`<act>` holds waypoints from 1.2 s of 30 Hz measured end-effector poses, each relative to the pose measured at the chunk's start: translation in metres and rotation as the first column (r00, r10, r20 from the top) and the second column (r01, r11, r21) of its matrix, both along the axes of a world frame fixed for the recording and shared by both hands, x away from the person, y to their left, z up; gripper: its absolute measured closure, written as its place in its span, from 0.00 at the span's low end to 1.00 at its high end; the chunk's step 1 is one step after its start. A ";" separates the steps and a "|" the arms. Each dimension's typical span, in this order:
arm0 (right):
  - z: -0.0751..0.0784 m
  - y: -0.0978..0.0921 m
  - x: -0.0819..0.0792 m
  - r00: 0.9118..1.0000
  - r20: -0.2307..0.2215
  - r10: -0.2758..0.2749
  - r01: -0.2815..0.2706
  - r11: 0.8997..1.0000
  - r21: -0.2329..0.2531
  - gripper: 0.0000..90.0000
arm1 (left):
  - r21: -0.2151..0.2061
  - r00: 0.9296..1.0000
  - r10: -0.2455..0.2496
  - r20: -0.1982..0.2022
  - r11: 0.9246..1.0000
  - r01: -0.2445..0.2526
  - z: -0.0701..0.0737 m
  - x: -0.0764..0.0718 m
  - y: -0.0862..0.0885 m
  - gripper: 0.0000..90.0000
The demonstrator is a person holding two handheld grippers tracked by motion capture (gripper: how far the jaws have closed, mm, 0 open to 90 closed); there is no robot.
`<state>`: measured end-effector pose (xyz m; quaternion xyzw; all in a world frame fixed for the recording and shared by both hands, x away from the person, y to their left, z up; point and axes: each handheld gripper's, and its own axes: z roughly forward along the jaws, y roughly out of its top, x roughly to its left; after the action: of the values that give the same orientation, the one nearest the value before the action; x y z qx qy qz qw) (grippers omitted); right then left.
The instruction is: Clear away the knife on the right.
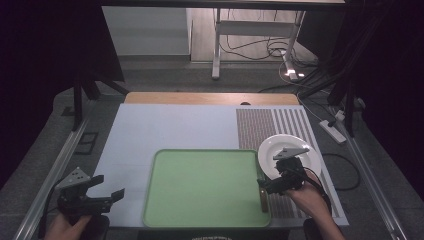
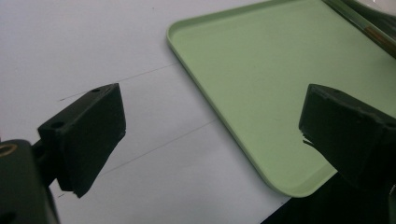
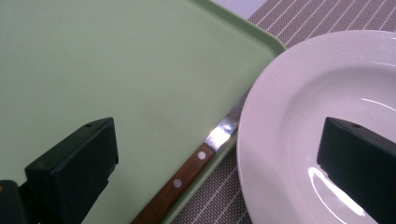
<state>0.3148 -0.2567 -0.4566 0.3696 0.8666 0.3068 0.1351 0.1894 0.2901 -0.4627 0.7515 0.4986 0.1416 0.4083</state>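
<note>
A knife [image 3: 184, 179] with a brown wooden handle set with two pale rivets lies along the right edge of the green tray [image 1: 200, 185], its steel blade running up beside the tray's rim and slipping under the edge of the white plate [image 1: 280, 147]; in the high view the handle [image 1: 262, 197] shows as a short dark bar at the tray's near right corner. The right gripper [image 1: 272, 186] hovers just above that spot, and in the right gripper view [image 3: 219, 163] its two black jaws stand wide apart, one over the tray's green floor and one over the plate's bowl, with the knife between them and nothing clamped or touched. The plate sits just right of the tray on a striped brown placemat [image 1: 260, 125], its rim touching or overlapping the tray's edge. Outward to the left, the left gripper [image 1: 107, 192] is held over the pale table cover [image 1: 165, 125] near the tray's near left corner; in the left gripper view [image 2: 212, 135] its jaws are likewise spread wide and empty, framing the tray's rounded corner [image 2: 289, 186]. No brand, label or readable writing can be made out on the tray, plate, knife or grippers.
</note>
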 end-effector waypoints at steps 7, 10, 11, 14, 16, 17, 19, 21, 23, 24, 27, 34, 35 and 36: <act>0.003 -0.009 -0.006 1.000 0.014 -0.019 0.019 1.000 0.003 0.00 | -0.002 1.000 0.002 -0.001 1.000 -0.002 0.000 0.000 0.000 0.08; 0.004 -0.013 -0.009 0.999 0.019 -0.030 0.030 1.000 0.010 0.00 | -0.003 1.000 0.002 -0.001 1.000 -0.002 0.000 0.000 0.000 0.08; 0.004 -0.015 -0.010 0.999 0.018 -0.035 0.035 0.999 0.010 0.00 | -0.003 1.000 0.002 -0.003 1.000 -0.002 0.000 0.000 0.000 0.08; 0.004 -0.018 -0.012 0.999 0.021 -0.045 0.044 0.999 0.018 0.00 | -0.005 1.000 0.002 -0.004 1.000 -0.002 0.000 0.001 0.000 0.08; 0.003 -0.021 -0.013 0.999 0.023 -0.047 0.046 0.999 0.020 0.00 | -0.006 1.000 0.002 -0.004 1.000 -0.002 0.000 0.001 0.000 0.08; 0.003 -0.021 -0.013 0.999 0.023 -0.047 0.046 0.999 0.020 0.00 | -0.006 1.000 0.003 -0.004 1.000 -0.003 0.000 0.001 0.001 0.08; 0.002 -0.023 -0.015 0.998 0.021 -0.051 0.051 0.998 0.024 0.00 | -0.006 1.000 0.003 -0.004 1.000 -0.003 0.000 0.001 0.001 0.08; 0.001 -0.025 -0.016 0.998 0.012 -0.062 0.061 0.998 0.026 0.00 | -0.007 1.000 0.003 -0.004 1.000 -0.003 0.000 0.001 0.001 0.08; 0.001 -0.026 -0.017 0.998 0.010 -0.063 0.062 0.998 0.028 0.00 | -0.008 1.000 0.003 -0.004 1.000 -0.003 0.000 0.001 0.001 0.08; 0.001 -0.027 -0.017 0.998 0.011 -0.065 0.065 0.998 0.027 0.00 | -0.008 1.000 0.003 -0.004 1.000 -0.003 0.000 0.000 0.001 0.08; 0.000 -0.032 -0.020 0.996 -0.005 -0.086 0.086 0.996 0.034 0.00 | -0.009 1.000 0.004 -0.005 1.000 -0.004 0.000 0.001 0.001 0.08; 0.000 -0.039 -0.022 0.994 -0.014 -0.106 0.106 0.992 0.065 0.00 | -0.007 1.000 0.003 -0.003 1.000 -0.003 0.000 0.000 0.001 0.08; 0.000 -0.039 -0.022 0.994 -0.014 -0.106 0.106 0.992 0.065 0.00 | -0.008 1.000 0.003 -0.002 1.000 -0.003 0.000 0.000 0.001 0.08; 0.000 -0.040 -0.023 0.994 -0.013 -0.107 0.108 0.992 0.067 0.00 | -0.009 1.000 0.003 -0.002 1.000 -0.003 0.000 0.000 0.001 0.08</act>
<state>0.2921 -0.2966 -0.4570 0.4215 0.8353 0.3263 0.1348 0.1897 0.2909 -0.4628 0.7491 0.5005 0.1393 0.4111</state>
